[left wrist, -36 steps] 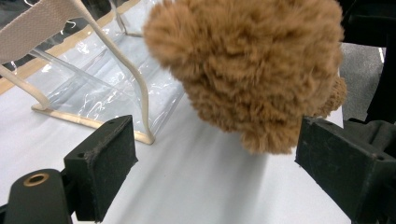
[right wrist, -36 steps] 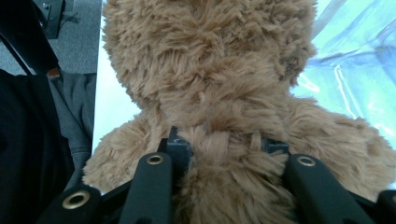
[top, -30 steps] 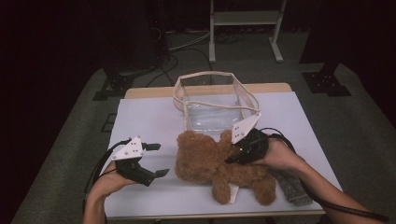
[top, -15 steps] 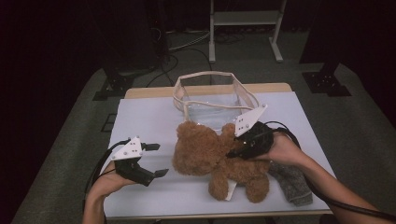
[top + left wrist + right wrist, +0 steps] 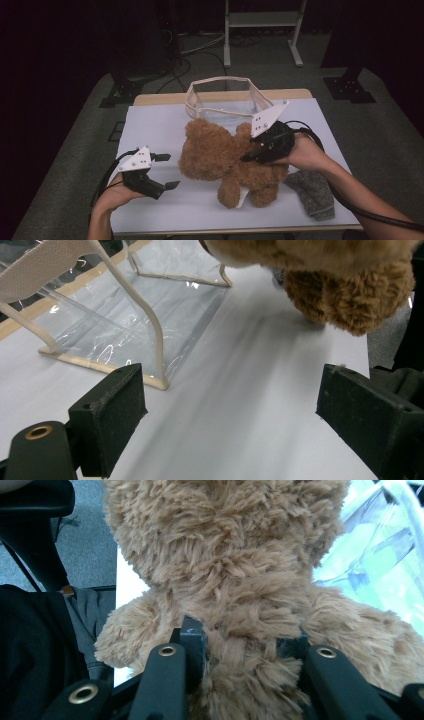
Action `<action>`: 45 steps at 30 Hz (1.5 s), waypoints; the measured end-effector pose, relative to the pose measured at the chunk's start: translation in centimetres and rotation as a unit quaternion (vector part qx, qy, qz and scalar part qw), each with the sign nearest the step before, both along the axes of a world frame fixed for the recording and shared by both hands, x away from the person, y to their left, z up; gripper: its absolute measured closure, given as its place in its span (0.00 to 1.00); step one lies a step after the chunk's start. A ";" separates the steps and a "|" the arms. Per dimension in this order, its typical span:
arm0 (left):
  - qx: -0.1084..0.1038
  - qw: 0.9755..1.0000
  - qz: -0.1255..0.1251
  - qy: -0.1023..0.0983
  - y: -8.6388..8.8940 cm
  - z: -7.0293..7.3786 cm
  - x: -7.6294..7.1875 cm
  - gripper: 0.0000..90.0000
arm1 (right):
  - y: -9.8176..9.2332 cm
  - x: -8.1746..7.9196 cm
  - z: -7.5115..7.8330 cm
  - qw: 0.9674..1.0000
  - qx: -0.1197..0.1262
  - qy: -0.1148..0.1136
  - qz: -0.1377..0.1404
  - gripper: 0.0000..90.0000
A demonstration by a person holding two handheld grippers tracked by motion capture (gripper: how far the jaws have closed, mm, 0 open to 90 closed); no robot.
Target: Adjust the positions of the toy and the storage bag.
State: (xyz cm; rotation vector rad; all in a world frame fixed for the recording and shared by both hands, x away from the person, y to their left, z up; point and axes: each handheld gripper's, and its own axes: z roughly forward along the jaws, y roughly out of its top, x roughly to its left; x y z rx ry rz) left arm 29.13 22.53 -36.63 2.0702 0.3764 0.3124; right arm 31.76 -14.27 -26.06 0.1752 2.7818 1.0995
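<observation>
Table (image 5: 165, 125): one, with a pale white top; everything else stands or lies on it or hangs over it.
Bag (image 5: 222, 100): one clear plastic bag with cream edging, standing open at the far middle of the table; in the left gripper view (image 5: 125, 310) it lies ahead and to the left of the jaws.
Teddy bear (image 5: 225, 157): one, brown and fluffy, at the middle of the table just in front of the bag, its head toward the left and its legs pointing to the near edge. It is raised by its body; the feet hang close to the table top, and whether they touch it I cannot tell.
Grey cloth (image 5: 312, 192): one, crumpled, at the near right of the table, just beside the bear's leg and under the right forearm.
Right gripper (image 5: 252, 155): one, held in the right hand (image 5: 305, 152); its jaws are clamped on the bear's body, and in the right gripper view (image 5: 240, 647) both pads are sunk into the fur at the narrow part below the head.
Left gripper (image 5: 167, 171): one, held in the left hand (image 5: 112, 195) at the near left of the table, well apart from the bear; its jaws stand wide apart with nothing between them, and the left gripper view (image 5: 225, 425) has bare table between the two pads.
</observation>
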 end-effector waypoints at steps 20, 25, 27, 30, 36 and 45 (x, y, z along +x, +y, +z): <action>-0.006 1.000 0.004 0.004 0.5 -0.3 0.2 0.12 | 1.8 1.0 4.8 1.000 0.006 -0.015 0.003 0.73; -0.007 1.000 0.004 0.003 0.7 -0.3 0.3 0.12 | 2.5 1.1 6.5 1.000 0.002 -0.020 0.007 0.73; -0.008 1.000 0.005 0.003 0.7 -0.3 0.3 0.12 | 2.9 1.2 7.2 1.000 0.000 -0.023 0.009 0.73; -0.006 1.000 0.006 0.002 0.8 -0.3 0.3 0.12 | 3.4 1.2 8.2 1.000 -0.002 -0.025 0.012 0.73; -0.009 1.000 0.007 0.002 0.9 -0.3 0.3 0.12 | 4.0 1.8 9.4 1.000 0.001 -0.021 0.017 0.73; -0.011 1.000 0.009 0.004 1.1 -0.4 0.3 0.12 | 4.4 2.7 10.3 1.000 0.006 -0.017 0.012 0.73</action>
